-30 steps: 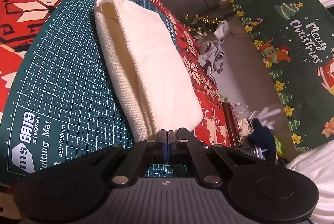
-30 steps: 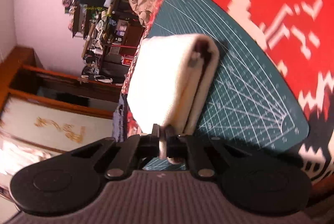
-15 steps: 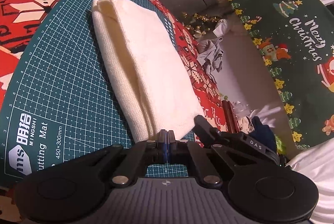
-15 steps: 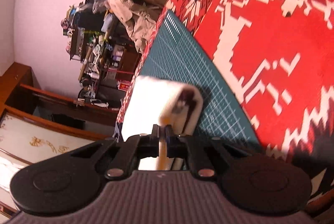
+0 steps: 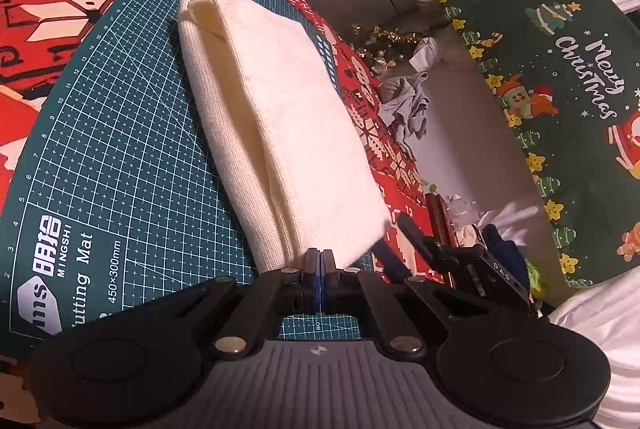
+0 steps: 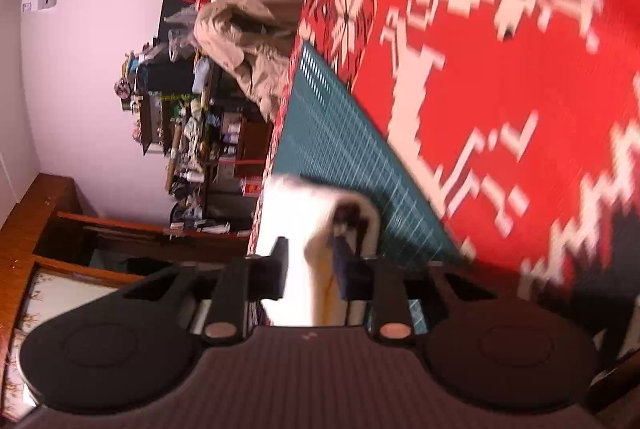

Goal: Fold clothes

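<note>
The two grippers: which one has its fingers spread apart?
The right gripper: its fingers stand apart around the cream cloth. The left gripper is pressed shut.

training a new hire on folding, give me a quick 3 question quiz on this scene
1. True or false: the cloth lies on the green mat.
2. Which gripper has its fingers apart? A. left gripper B. right gripper
3. Fill in: the cloth's colour is ____.

Key:
1. True. The folded cloth lies along the mat.
2. B. In the right wrist view the fingers stand apart on either side of the cloth's end; the left gripper's are pressed together at the cloth's near end.
3. Cream.
</note>
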